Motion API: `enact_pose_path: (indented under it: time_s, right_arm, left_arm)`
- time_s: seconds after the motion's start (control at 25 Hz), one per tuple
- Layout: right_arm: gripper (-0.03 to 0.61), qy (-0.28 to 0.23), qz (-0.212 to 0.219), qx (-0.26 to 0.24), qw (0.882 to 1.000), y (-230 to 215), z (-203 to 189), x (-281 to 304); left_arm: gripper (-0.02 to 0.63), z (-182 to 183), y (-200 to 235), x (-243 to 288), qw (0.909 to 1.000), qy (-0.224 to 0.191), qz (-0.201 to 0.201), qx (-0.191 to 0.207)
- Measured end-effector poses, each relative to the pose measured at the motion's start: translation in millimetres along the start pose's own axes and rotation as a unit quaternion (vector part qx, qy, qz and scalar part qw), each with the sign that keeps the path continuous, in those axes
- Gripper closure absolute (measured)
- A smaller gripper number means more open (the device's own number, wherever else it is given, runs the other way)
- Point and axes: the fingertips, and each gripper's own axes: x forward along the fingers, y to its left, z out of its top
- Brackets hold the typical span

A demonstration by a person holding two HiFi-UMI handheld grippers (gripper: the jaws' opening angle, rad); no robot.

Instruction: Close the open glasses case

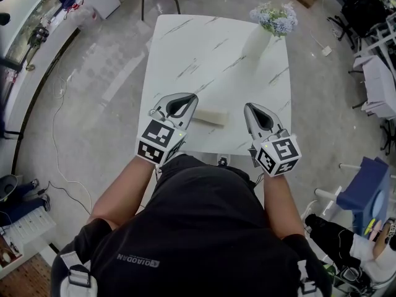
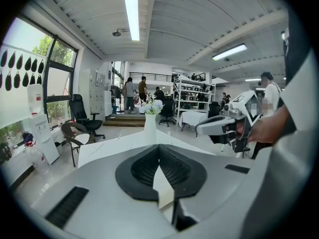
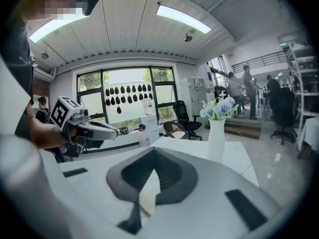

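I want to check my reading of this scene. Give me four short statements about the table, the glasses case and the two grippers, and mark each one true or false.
1. The vase with flowers stands on the far part of the table. True.
2. The left gripper holds the glasses case. False: its jaws are together with nothing between them, and the case lies on the table.
3. The right gripper has its jaws together and holds nothing. True.
4. The glasses case lies right beside the vase. False: it lies near the table's near edge, between the two grippers, well apart from the vase.
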Motion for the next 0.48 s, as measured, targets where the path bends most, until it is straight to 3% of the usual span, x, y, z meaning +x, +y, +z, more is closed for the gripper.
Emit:
enact_pose_path:
  time_s: [0.48]
  right_arm:
    - [0.577,0.008,0.000,-0.004,1.000,0.4,-4.9,-2.0]
  left_arm:
    - [0.609,-0.3,-3.4,1.0,1.0000,0.001,-0.003,0.003]
